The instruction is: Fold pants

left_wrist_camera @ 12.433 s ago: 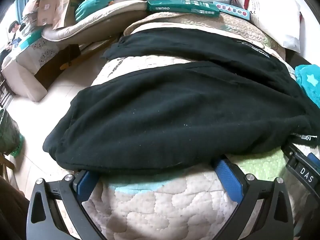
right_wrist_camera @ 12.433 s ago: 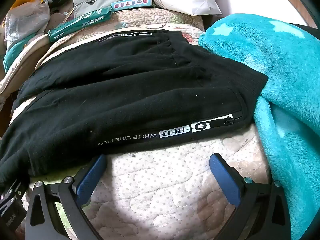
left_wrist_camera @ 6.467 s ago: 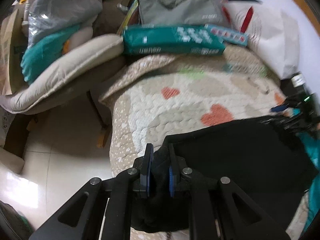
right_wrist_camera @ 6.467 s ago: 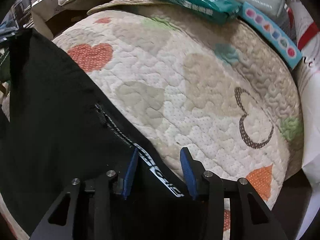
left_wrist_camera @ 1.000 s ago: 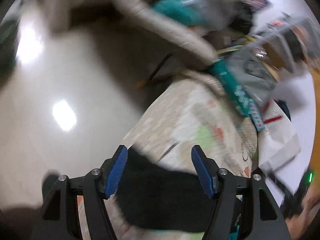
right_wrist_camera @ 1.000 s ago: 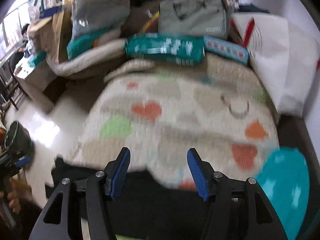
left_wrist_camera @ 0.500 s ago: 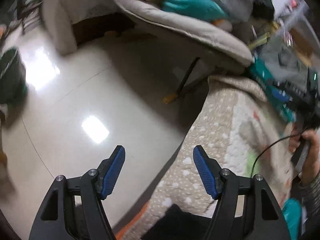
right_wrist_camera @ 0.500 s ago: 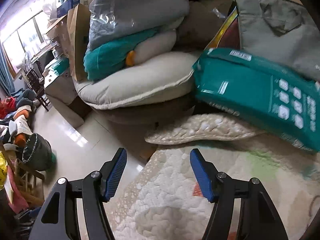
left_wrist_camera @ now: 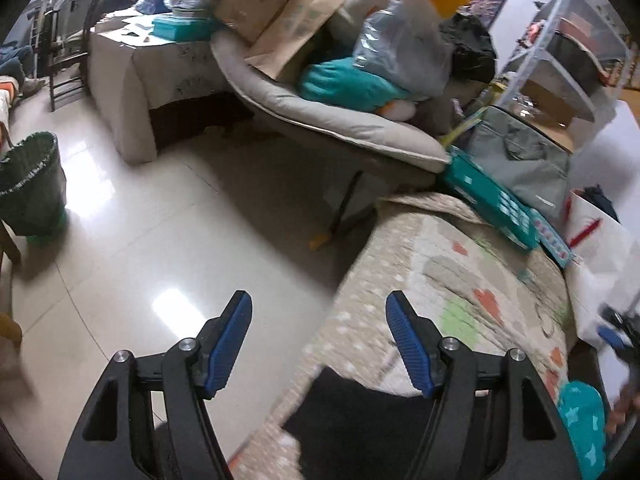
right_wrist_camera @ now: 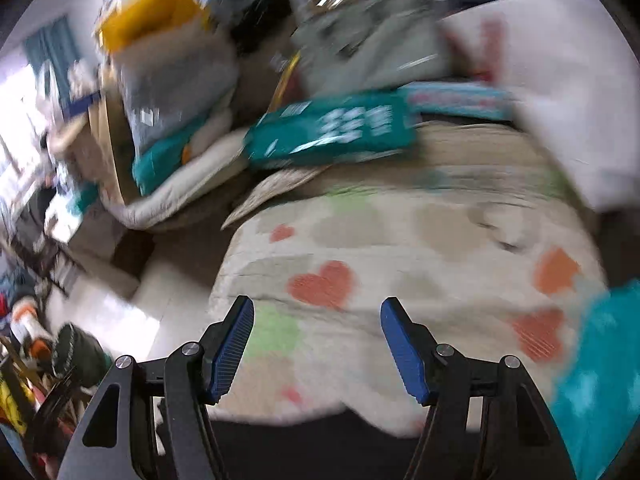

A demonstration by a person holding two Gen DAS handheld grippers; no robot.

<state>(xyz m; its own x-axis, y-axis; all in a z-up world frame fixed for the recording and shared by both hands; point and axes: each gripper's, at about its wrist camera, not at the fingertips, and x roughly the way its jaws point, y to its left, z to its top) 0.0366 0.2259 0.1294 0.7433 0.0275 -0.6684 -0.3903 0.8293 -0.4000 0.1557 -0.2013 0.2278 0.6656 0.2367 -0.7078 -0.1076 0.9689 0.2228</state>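
Below both spread tools [left_wrist_camera: 320, 340] [right_wrist_camera: 316, 344]: black pants [left_wrist_camera: 360, 416] mostly cut off.

Left gripper [left_wrist_camera: 320, 340] up off the surface, jaws spread wide, nothing btwn the blue pads [left_wrist_camera: 231, 343], tilted down and fwd. Both black finger arms in full view at the bottom of the left wrist view, pads facing each other across a clear gap. Right gripper [right_wrist_camera: 316, 344] same story: jaws wide apart, blue pads [right_wrist_camera: 231, 346] bare, nothing pinched, pointing down and fwd too. Right wrist view smeared w/ blur, but the fingers themselves read sharp. Far right edge of the left view, a blurred bit of a hand [left_wrist_camera: 624, 400] on the other gripper's body.
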